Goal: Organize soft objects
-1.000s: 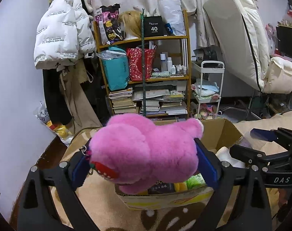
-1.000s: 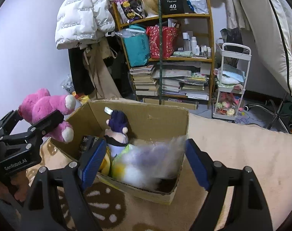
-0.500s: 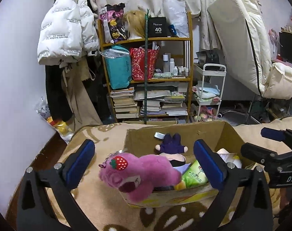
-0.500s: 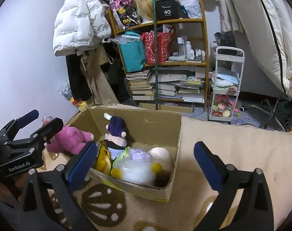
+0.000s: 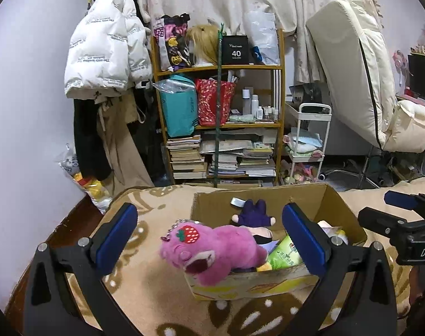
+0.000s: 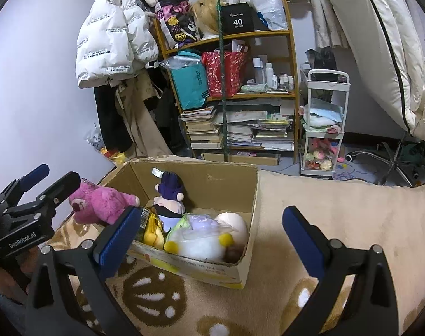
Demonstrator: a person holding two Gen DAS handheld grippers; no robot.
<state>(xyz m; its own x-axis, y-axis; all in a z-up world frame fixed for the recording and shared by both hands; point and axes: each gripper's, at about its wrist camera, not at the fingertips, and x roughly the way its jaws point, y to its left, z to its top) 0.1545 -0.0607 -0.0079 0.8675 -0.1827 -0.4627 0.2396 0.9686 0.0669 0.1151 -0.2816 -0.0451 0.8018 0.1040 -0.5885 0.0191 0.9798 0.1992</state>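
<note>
A pink plush bear (image 5: 218, 249) with a strawberry on its head lies across the near left corner of the cardboard box (image 5: 333, 201), its head hanging outside. My left gripper (image 5: 209, 210) stands open above it, both pads clear of the fur. In the right wrist view the bear (image 6: 100, 203) rests on the box's left rim (image 6: 212, 179). A white plush with yellow feet (image 6: 195, 240) lies inside, beside a purple plush (image 6: 170, 187). My right gripper (image 6: 212, 215) is open and holds nothing. Each view shows the other gripper at its side edge.
The box sits on a beige blanket with brown patterns (image 6: 324, 201). Behind it stand a wooden shelf of books and bags (image 5: 221, 128), a white trolley (image 6: 323, 128), hanging jackets (image 5: 106, 47) and a leaning mattress (image 5: 352, 70).
The left jaws opened and the pink bear dropped onto the box's corner. The right jaws opened and the white plush settled inside the box. Both grippers drew back slightly.
</note>
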